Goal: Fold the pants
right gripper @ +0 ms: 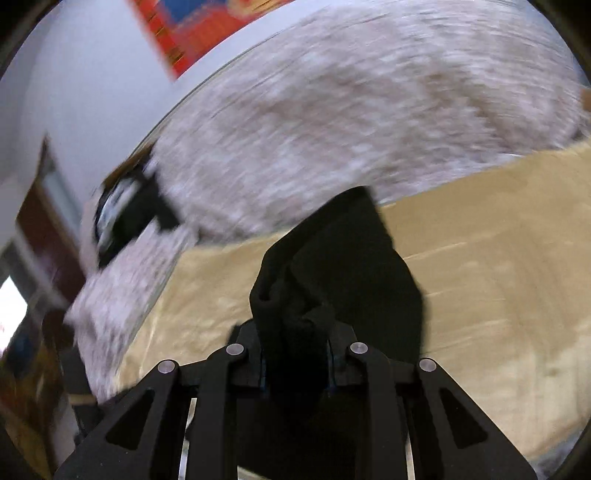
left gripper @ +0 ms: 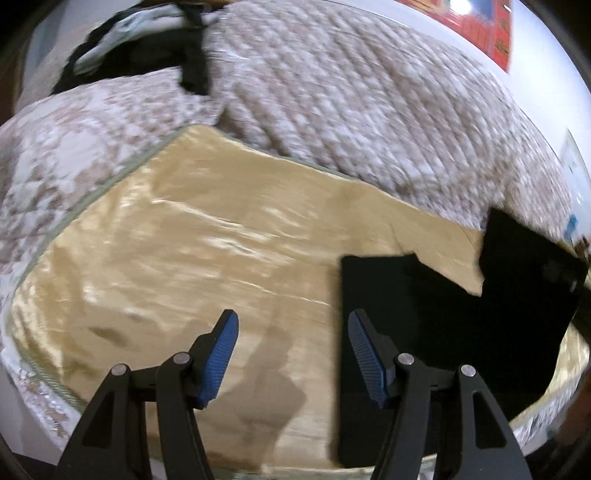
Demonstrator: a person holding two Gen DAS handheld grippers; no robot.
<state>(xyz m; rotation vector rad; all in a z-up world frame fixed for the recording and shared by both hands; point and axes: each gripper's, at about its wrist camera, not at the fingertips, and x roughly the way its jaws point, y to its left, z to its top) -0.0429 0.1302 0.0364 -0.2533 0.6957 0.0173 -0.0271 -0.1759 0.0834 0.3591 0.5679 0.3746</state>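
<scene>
The black pants [left gripper: 424, 317] lie partly flat on a shiny tan bedspread [left gripper: 184, 240] at the right of the left wrist view, with one part lifted at the far right. My left gripper [left gripper: 293, 354] is open and empty, its blue pads [left gripper: 218, 362] above the bedspread beside the pants' left edge. In the right wrist view my right gripper [right gripper: 297, 363] is shut on a bunched part of the black pants [right gripper: 343, 266], which stands up in front of the camera and hides the fingertips.
A pinkish patterned quilt [left gripper: 351, 96] is heaped behind the bedspread. A black and white bag with a strap [left gripper: 147, 40] lies on it; it also shows in the right wrist view [right gripper: 125, 214]. A white wall with a red poster [left gripper: 480, 26] stands behind.
</scene>
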